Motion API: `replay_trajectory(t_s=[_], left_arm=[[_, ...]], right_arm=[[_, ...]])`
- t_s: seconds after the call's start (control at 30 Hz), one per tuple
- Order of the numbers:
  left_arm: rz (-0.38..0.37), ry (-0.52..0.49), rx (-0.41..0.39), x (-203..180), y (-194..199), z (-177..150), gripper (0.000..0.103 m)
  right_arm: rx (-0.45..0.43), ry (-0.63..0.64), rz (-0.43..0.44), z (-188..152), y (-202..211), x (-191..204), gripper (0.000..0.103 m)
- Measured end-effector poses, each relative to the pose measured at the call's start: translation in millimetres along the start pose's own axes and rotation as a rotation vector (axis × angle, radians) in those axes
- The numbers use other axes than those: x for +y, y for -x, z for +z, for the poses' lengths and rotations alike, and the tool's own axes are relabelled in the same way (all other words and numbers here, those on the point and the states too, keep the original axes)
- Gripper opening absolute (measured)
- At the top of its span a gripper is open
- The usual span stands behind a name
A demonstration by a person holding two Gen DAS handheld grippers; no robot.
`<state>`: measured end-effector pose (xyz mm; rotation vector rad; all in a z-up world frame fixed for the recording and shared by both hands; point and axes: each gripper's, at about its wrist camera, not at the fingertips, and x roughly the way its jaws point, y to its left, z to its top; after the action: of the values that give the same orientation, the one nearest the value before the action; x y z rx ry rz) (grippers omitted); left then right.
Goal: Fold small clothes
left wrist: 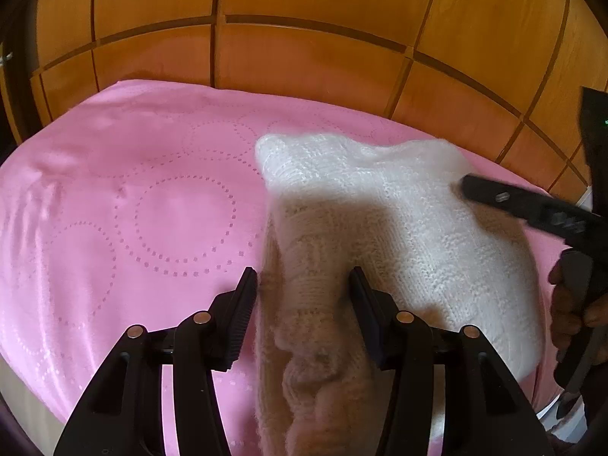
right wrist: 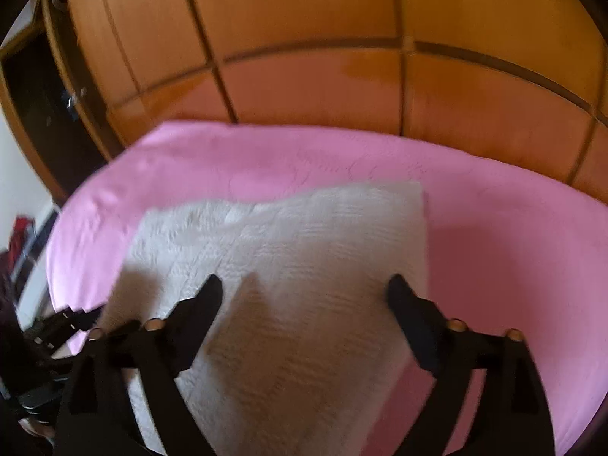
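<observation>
A white knitted garment (left wrist: 399, 220) lies on a pink bedspread (left wrist: 133, 209). Its left edge is lifted into a raised fold that runs between the fingers of my left gripper (left wrist: 302, 281), whose jaws stand apart around it. My right gripper (right wrist: 304, 288) is open above the flat part of the garment (right wrist: 304, 250). The right gripper also shows at the right of the left wrist view (left wrist: 532, 209), one finger over the cloth. The left gripper shows at the left edge of the right wrist view (right wrist: 57, 326).
An orange wooden panelled wardrobe (left wrist: 304, 38) stands behind the bed. The bedspread (right wrist: 513, 228) extends left and right of the garment. A dark doorway (right wrist: 38, 106) and red items (right wrist: 19, 235) are at far left.
</observation>
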<state>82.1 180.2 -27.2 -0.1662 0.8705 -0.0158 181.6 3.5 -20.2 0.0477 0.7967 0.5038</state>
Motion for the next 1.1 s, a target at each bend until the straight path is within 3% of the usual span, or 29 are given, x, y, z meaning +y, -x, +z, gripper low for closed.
replay_trajectory(t_s=[0.13, 0.2, 0.33, 0.5, 0.67, 0.83, 0.9, 1.0, 1.1], left_arm=[[-0.008, 0.007, 0.001, 3.9, 1.8, -1.1, 0.059], [-0.005, 0.012, -0.002, 6.2, 2.1, -1.8, 0.066], [-0.026, 0.022, 0.002, 10.2, -0.1, -3.0, 0.067], [-0.058, 0.040, 0.008, 17.0, -3.4, -3.6, 0.071], [-0.203, 0.122, 0.044, 40.0, -14.8, -7.4, 0.072], [-0.460, 0.309, 0.107, 73.9, -38.3, -16.4, 0.059], [-0.551, 0.355, 0.108, 81.6, -44.1, -20.8, 0.044], [-0.622, 0.390, 0.097, 82.8, -45.4, -25.2, 0.033], [-0.657, 0.342, 0.081, 62.7, -38.2, -17.8, 0.030]], right_arm=[[0.015, -0.125, 0.070, -13.4, 11.2, -27.5, 0.092], [0.029, -0.168, 0.099, -24.1, 14.3, -41.0, 0.094], [0.071, -0.280, 0.233, -36.8, 10.4, -63.7, 0.097], [0.115, -0.329, 0.338, -46.3, 3.6, -71.5, 0.100], [0.161, -0.351, 0.453, -49.1, -16.1, -70.0, 0.101], [0.215, -0.256, 0.463, -37.5, -41.6, -37.1, 0.099], [0.222, -0.229, 0.440, -34.9, -47.2, -27.1, 0.084], [0.189, -0.230, 0.419, -31.8, -36.5, -26.3, 0.061], [0.134, -0.202, 0.411, -31.3, -14.8, -26.0, 0.055]])
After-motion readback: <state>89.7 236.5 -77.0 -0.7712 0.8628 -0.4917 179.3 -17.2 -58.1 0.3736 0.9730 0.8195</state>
